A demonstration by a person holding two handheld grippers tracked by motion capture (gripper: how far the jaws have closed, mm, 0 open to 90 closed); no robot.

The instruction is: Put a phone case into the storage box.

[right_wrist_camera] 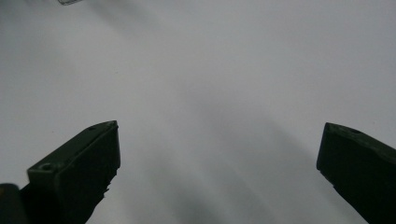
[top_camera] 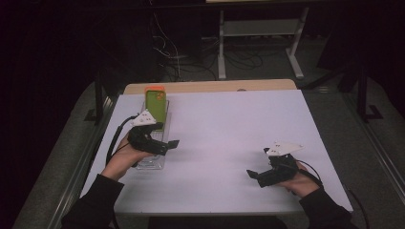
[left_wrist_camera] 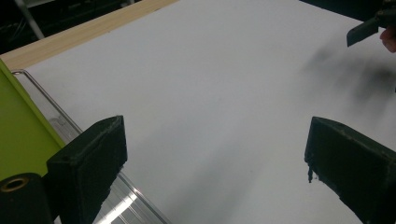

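Note:
A green phone-shaped slab with an orange top end (top_camera: 155, 104) leans in a clear plastic tray (top_camera: 152, 162) at the table's left. A hand holds my left gripper (top_camera: 166, 135) over that tray, pointing right across the table. Its own view has the left gripper (left_wrist_camera: 215, 140) open with bare white table between the jaws, the green slab (left_wrist_camera: 18, 135) and the clear tray rim (left_wrist_camera: 51, 109) at the left. My right gripper (top_camera: 258, 162) is held low near the front right, pointing left. In its own view the right gripper (right_wrist_camera: 219, 135) is open over bare table.
The white tabletop (top_camera: 229, 129) has a wooden strip (top_camera: 210, 86) along its far edge. Beyond it are a desk frame (top_camera: 260, 43) and loose cables (top_camera: 176, 52) on a dark floor. The right gripper's jaw tip (left_wrist_camera: 362, 30) shows in the left gripper view.

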